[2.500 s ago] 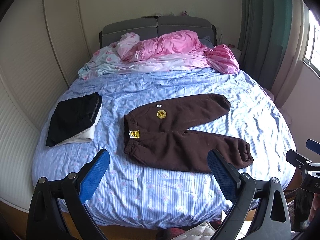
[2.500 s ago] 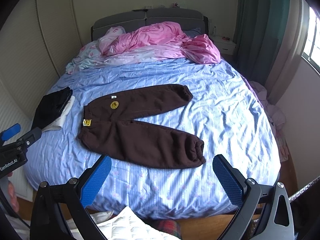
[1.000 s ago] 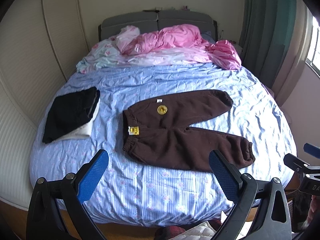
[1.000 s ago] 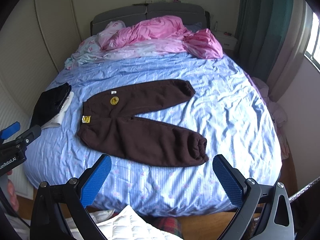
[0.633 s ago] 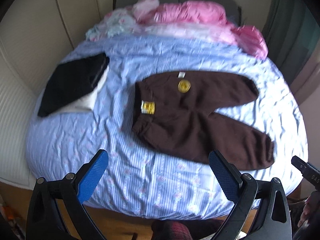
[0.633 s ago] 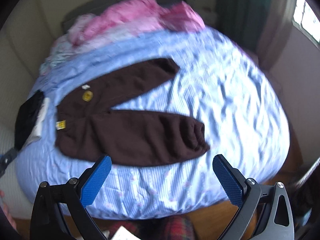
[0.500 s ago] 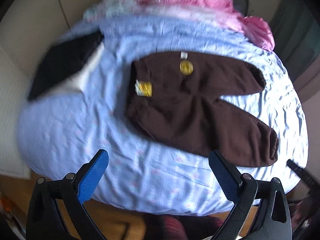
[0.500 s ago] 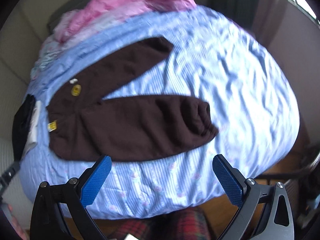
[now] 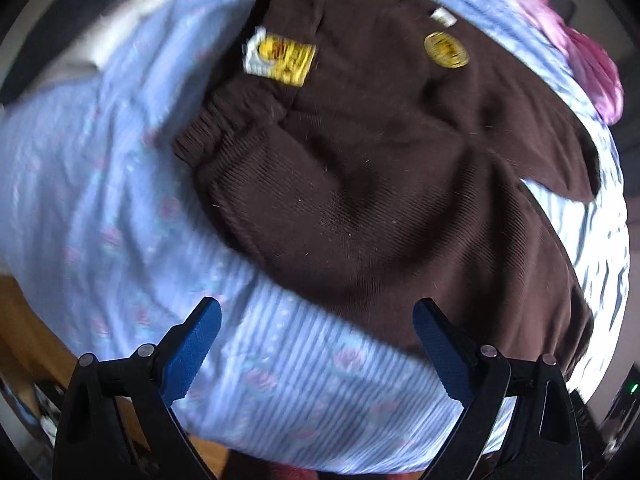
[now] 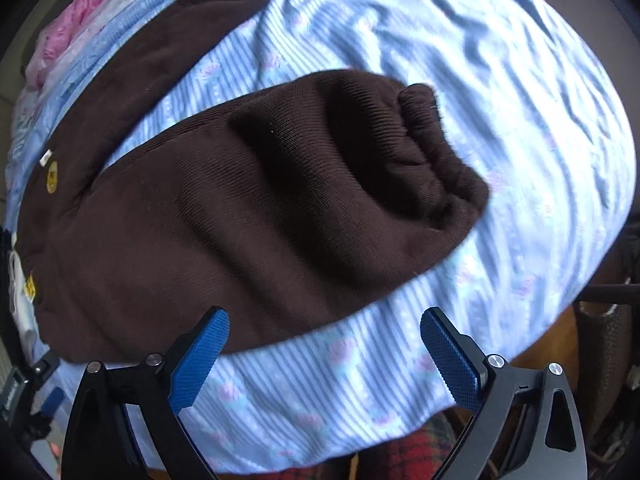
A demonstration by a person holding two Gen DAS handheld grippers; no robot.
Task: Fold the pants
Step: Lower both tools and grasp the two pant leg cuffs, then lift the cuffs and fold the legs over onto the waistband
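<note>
Fingers on both grippers are spread wide with nothing between them, though the left gripper (image 9: 316, 344) is just starting to close its jaws over bare sheet. Both point down at the bed (image 9: 120, 184), where the pants (image 9: 400, 168) lie flat on the blue striped sheet. Their long axis runs across the bed, waistband on the left, leg cuffs on the right.

From the left fingers (image 9: 192, 348), the near edge of the pants lies just ahead, and the waistband (image 9: 224, 120) is further ahead and a little left. From the right gripper (image 10: 324, 348), the near leg's edge is just ahead of the left finger, and its cuff (image 10: 436, 160) lies further ahead and to the right.

So each end has its own nearer hand: left for waistband, right for cuff. I'd guess the near leg gets lifted over the far one.
</note>
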